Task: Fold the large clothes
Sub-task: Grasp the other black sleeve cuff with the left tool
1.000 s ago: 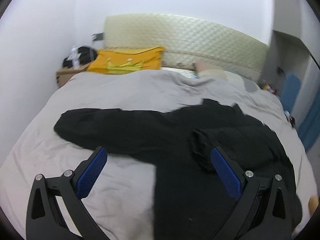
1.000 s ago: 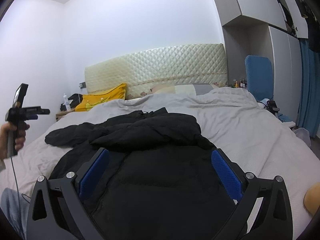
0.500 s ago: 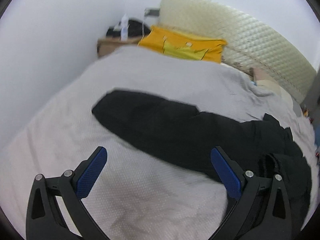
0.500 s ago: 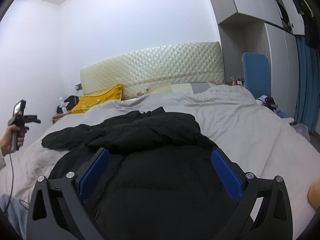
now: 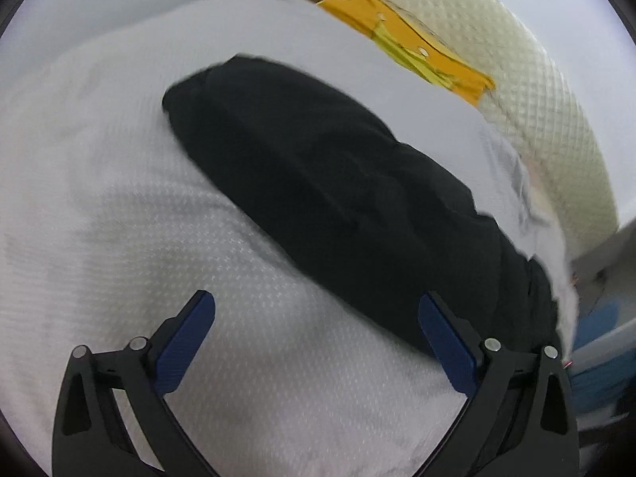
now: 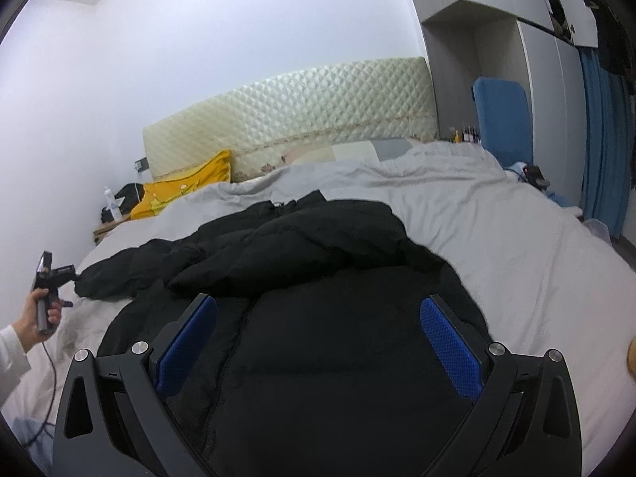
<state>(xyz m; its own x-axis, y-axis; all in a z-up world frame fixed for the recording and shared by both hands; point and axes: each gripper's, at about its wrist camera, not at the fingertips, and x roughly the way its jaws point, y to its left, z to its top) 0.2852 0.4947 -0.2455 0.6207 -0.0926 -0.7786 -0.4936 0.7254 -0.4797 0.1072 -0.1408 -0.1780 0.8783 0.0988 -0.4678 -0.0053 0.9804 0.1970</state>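
Note:
A large black padded jacket (image 6: 326, 318) lies spread on a grey-white bed cover (image 6: 497, 230), front up, one sleeve folded across its chest. Its other sleeve (image 5: 318, 183) stretches out to the left over the cover. My left gripper (image 5: 316, 310) is open and empty, low over the cover just in front of that sleeve, tilted; it also shows in the right wrist view (image 6: 49, 278), held in a hand by the sleeve's cuff. My right gripper (image 6: 318, 310) is open and empty above the jacket's body.
A yellow cushion (image 6: 187, 187) and a quilted cream headboard (image 6: 294, 111) stand at the bed's head. A bedside stand with a bottle (image 6: 113, 208) is at the left. A blue chair (image 6: 503, 119), wardrobe and blue curtain (image 6: 604, 131) are at the right.
My left gripper has swung left and down, away from the jacket's body toward the outstretched sleeve, and is tilted. My right gripper has barely moved.

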